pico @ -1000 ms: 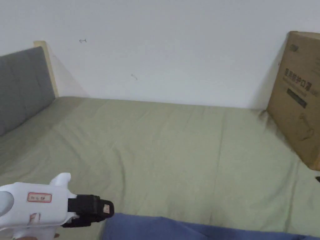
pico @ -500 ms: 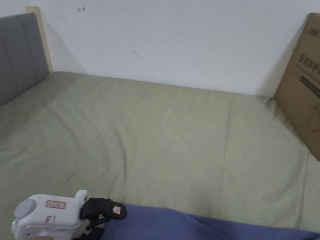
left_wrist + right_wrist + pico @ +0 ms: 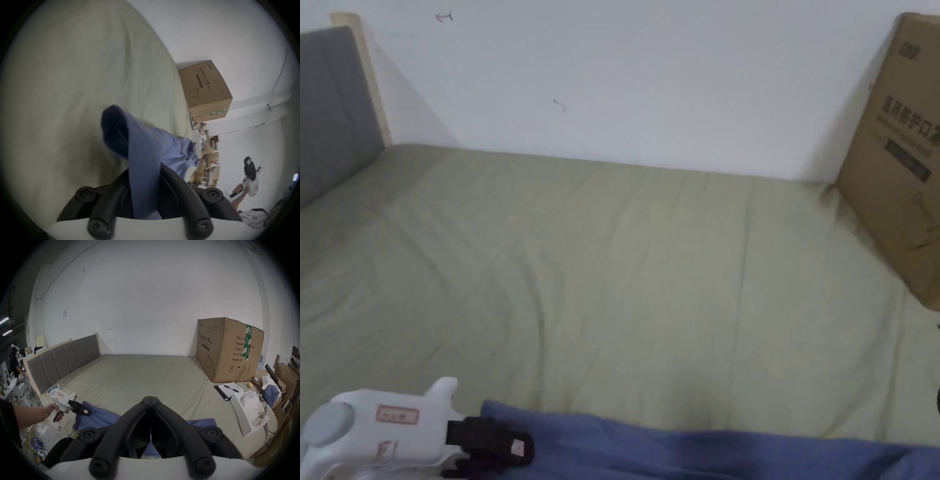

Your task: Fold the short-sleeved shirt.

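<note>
Lying bunched along the near edge of the bed sheet [image 3: 644, 281], at about 6 o'clock in the head view: the blue short-sleeved shirt [image 3: 700, 453]. Clamping a thick roll of its cloth at 7 o'clock, jaws closed down on the fabric: the left gripper [image 3: 512, 447]. Hanging in the air off to the side, well apart from the cloth, jaws pressed tip to tip with nothing between them: the right gripper [image 3: 151, 398].

Risking, by my reading, a lopsided spread: pulling from one corner alone while dragging the rest in a heap instead of laying it flat. Also risking a slip, since gripping a rolled wad rather than a single hem means layers sliding out under tension. Possibly snagging the far end on the clutter at 3 o'clock near the cardboard box [image 3: 900, 162].

Compared with a second ago: sitting lower in the head view now, left gripper overlapping the cloth rather than beside its edge; showing more blue along the bottom. Owing partly to camera tilt, box and headboard shifting too.
</note>
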